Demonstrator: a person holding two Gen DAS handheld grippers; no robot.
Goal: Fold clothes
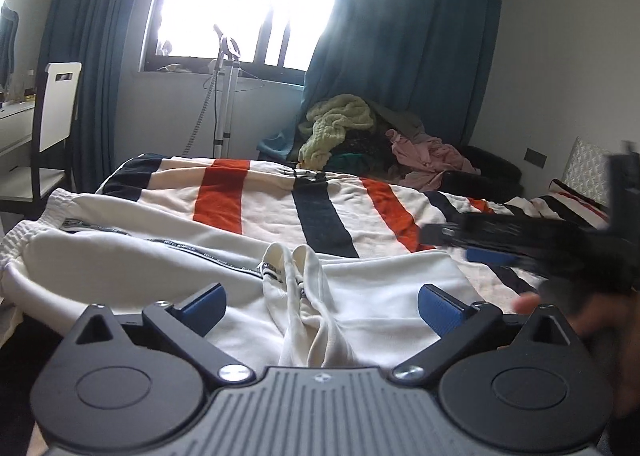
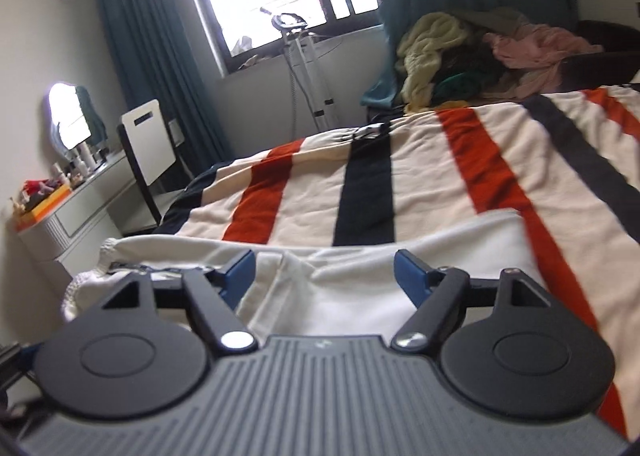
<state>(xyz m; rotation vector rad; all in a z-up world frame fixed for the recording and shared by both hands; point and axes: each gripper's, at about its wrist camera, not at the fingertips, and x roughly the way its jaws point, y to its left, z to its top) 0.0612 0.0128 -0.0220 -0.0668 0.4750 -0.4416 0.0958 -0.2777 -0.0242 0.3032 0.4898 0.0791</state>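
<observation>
White track pants (image 1: 168,264) with a dark side stripe lie folded across the near edge of the striped bed cover (image 1: 320,208); their elastic cuffs are at the left. My left gripper (image 1: 322,306) is open above the pants, a bunched ridge of white cloth between its blue pads (image 1: 438,310). My right gripper shows blurred at the right of the left wrist view (image 1: 476,248). In the right wrist view the right gripper (image 2: 324,276) is open and empty over the pants (image 2: 352,280).
A heap of clothes (image 1: 360,132) with a yellow-green blanket and a pink garment sits at the bed's far side. A garment steamer stand (image 1: 224,96) is under the window. A white chair (image 2: 148,148) and dresser (image 2: 80,208) stand left of the bed.
</observation>
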